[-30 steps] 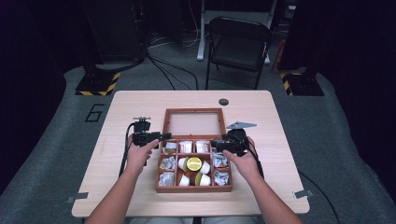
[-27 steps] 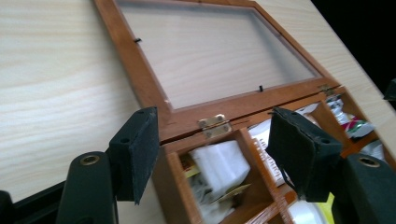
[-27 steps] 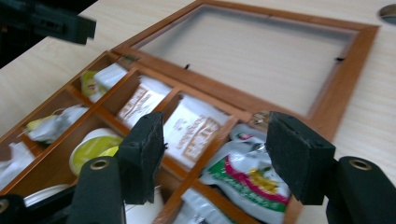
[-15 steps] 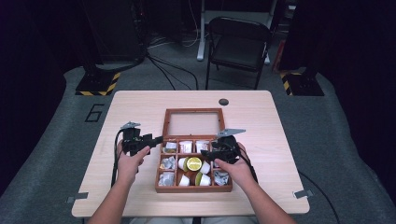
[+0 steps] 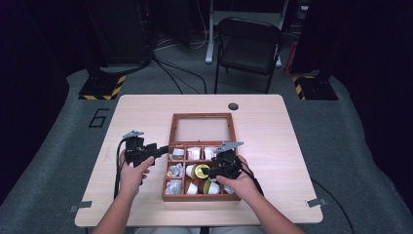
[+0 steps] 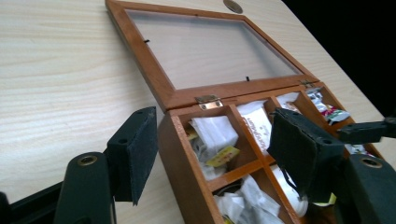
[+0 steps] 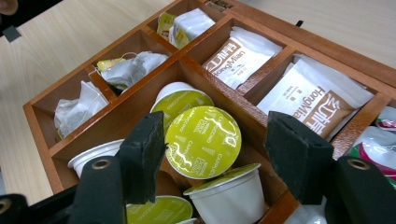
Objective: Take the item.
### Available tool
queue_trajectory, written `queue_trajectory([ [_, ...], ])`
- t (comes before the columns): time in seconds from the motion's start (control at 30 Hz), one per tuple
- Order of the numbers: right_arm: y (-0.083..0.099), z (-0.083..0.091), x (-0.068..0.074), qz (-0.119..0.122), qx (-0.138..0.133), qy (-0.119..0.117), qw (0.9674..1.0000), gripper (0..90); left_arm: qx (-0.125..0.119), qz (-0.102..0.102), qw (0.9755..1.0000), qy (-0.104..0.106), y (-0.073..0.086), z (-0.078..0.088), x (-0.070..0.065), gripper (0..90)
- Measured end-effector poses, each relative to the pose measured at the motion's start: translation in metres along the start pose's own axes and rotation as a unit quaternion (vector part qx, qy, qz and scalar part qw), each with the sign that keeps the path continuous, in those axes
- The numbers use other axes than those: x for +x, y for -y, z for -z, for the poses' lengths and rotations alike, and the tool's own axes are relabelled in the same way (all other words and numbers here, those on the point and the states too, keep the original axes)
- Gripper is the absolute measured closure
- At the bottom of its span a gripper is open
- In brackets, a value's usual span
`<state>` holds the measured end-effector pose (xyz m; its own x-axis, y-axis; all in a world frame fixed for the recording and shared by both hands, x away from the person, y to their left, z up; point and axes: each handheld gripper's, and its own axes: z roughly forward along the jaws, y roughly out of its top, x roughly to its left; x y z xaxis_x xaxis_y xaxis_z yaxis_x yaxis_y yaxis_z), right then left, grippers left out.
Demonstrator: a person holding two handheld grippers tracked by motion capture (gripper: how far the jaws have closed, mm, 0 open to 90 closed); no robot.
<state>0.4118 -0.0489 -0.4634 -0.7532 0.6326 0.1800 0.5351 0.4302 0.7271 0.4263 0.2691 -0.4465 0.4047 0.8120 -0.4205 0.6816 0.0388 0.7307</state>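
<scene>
At table's 6 o'clock | box (image 5: 168, 171) lid open | left gripper (image 6: 210, 154) jaws just widened, astride box wall | right gripper (image 7: 215, 154) gaping over capsule (image 7: 203, 141), ungrasped | pick pending

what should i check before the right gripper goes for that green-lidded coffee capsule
1. Box lid out of the way: ok, the glass lid lies flat open behind the wooden box.
2. Right gripper jaws apart: ok, nothing pressed between them.
3. Jaws lined up with the capsule: ok, it sits in the gap between them, tilted on its side.
4. Room for the jaws beside it: not ok, neighbouring capsules crowd it and the wooden divider runs close.
5. Box steadied by the left gripper: cannot tell; its jaws straddle the box's corner wall and have just been opening, contact unclear.
</scene>
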Motion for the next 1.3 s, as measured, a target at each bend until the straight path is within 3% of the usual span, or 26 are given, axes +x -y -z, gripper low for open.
queue_trajectory([
  [0.37,0.005,-0.018,0.008,0.01,0.033,-0.003,0.9994,37.5,-0.001,-0.007,1.0,0.004,0.0,0.007,-0.004,30.0],
  [0.53,0.005,-0.025,0.011,0.029,0.045,0.004,0.9986,36.9,-0.001,-0.007,1.0,0.006,0.001,0.01,-0.006,28.9],
  [0.8,0.002,-0.021,0.009,0.02,0.039,0.002,0.999,36.1,-0.007,-0.007,0.9999,0.003,0.002,0.014,-0.005,28.1],
  [1.0,0.002,-0.025,0.009,0.003,0.056,-0.009,0.9984,31.1,-0.008,-0.008,0.9999,0.003,0.002,0.013,-0.006,28.0],
  [1.03,0.002,-0.026,0.008,0.019,0.055,-0.008,0.9983,30.5,-0.008,-0.008,0.9999,0.002,0.002,0.014,-0.005,28.0],
  [1.3,0.002,-0.032,0.012,0.03,0.064,0.005,0.9975,30.2,-0.007,-0.007,0.9999,0.002,0.002,0.014,-0.005,28.0],
])
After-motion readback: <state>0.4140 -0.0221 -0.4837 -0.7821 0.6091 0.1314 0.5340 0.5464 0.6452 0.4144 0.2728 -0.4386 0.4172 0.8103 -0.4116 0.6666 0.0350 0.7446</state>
